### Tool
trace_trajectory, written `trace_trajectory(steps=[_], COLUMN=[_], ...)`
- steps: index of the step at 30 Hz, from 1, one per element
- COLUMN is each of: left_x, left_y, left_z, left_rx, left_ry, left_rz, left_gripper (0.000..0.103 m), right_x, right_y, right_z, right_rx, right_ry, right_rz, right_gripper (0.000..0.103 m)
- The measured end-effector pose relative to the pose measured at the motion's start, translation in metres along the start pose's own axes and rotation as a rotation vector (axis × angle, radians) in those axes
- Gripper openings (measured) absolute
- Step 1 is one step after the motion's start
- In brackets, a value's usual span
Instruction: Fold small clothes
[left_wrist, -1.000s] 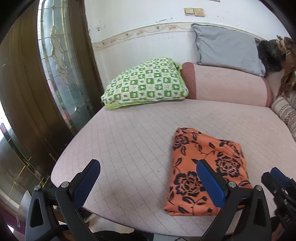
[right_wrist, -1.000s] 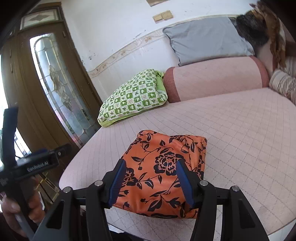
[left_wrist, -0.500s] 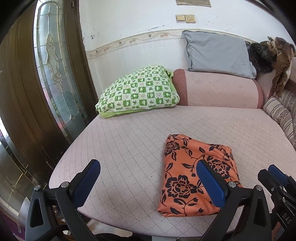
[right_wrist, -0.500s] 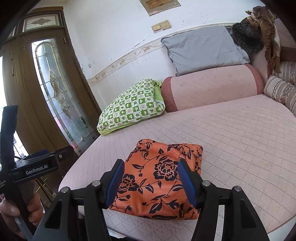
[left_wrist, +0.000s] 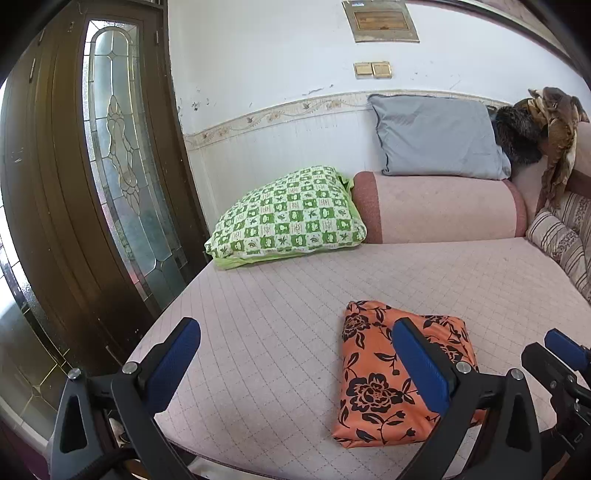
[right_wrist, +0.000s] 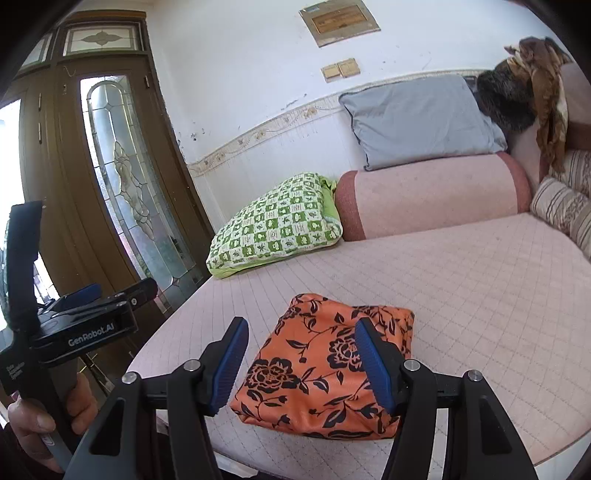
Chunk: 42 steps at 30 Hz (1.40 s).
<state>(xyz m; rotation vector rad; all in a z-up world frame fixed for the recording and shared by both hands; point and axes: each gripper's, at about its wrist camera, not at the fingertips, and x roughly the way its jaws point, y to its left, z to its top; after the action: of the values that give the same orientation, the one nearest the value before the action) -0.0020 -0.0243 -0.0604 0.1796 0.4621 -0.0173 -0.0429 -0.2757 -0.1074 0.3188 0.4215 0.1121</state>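
Observation:
An orange garment with black flowers (left_wrist: 380, 373) lies folded into a compact rectangle near the front edge of the pink quilted mattress (left_wrist: 295, 295); it also shows in the right wrist view (right_wrist: 328, 365). My left gripper (left_wrist: 295, 362) is open and empty, held back from the mattress edge with the garment behind its right finger. My right gripper (right_wrist: 301, 362) is open and empty, raised just in front of the garment. The left gripper's body (right_wrist: 85, 325) and the hand holding it show at the left of the right wrist view.
A green checked pillow (left_wrist: 288, 218) lies at the back left. A pink bolster (left_wrist: 439, 206) with a grey pillow (left_wrist: 436, 140) on it runs along the wall. Striped cushions (left_wrist: 561, 240) stand at the right. A wooden glass-panelled door (left_wrist: 110, 184) is at the left.
Both grippers have pulled back and tilted up from the folded garment, which now sits lower and smaller in both views. The garment itself has not moved.

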Motion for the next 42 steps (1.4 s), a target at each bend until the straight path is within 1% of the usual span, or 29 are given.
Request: trace_trajectory(steps=[7,16,23,33,42], left_x=[-0.016,-0.034,-0.042,-0.038,-0.035], left_y=[0.017,0.028,0.035,0.024,0.018], left_z=[0.006,0.015,0.022,0.028,0.031], left_rx=[-0.030,-0.034,-0.062,-0.034,-0.036], left_ry=[-0.041,-0.084,-0.084,-0.069,-0.066], left_rz=[-0.033,-0.054,-0.085,-0.110,-0.129], left_gripper=[0.103,0.103,0.103,0.103,0.103], right_x=[-0.007,-0.016,-0.023,-0.019,-0.016], right_y=[0.014,0.036,0.044,0.041,0.031], right_z=[0.007,0.016,0.025,0.026,0.030], right_rx=[-0.029,-0.072,-0.084,-0.066,-0.051], right_ry=[-0.010,-0.021,-0.035,-0.027,-0.027], right_rz=[-0.004,-0.009,-0.004,0.003,-0.025], right_gripper=[0.064,0.064,0.064,0.064,0.064])
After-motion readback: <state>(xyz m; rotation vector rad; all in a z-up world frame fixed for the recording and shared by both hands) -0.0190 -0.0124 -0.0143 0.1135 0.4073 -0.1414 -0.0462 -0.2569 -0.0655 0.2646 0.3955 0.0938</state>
